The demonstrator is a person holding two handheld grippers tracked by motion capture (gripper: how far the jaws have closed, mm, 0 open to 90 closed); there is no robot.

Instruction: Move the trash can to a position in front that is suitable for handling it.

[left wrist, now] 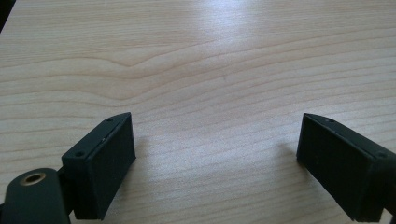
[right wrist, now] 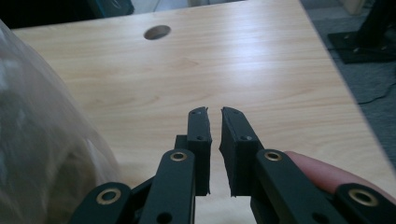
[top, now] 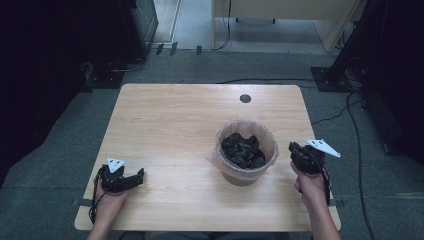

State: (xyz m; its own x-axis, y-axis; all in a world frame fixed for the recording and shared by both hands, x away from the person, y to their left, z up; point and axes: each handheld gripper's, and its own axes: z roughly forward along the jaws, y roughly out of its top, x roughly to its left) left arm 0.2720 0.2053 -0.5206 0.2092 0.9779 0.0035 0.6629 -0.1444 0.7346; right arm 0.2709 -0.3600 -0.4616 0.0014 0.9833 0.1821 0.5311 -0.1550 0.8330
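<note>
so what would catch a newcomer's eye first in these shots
The bin, lined with a clear plastic bag and holding crumpled black stuff, stands right of centre on the wooden table. The right hand-held gripper is raised beside it, its jaws nearly together with nothing between them. The left hand-held gripper rests wide open near the front left edge.

No readable writing anywhere.

None of the three views carries a legible letter, number, brand or sign: the pale wooden tabletop (top: 170,125) shows bare grain, the round bin lined with a clear plastic bag (top: 246,150) bears no label, and the white three-cornered plates on the black hand-held grippers are blank.
</note>
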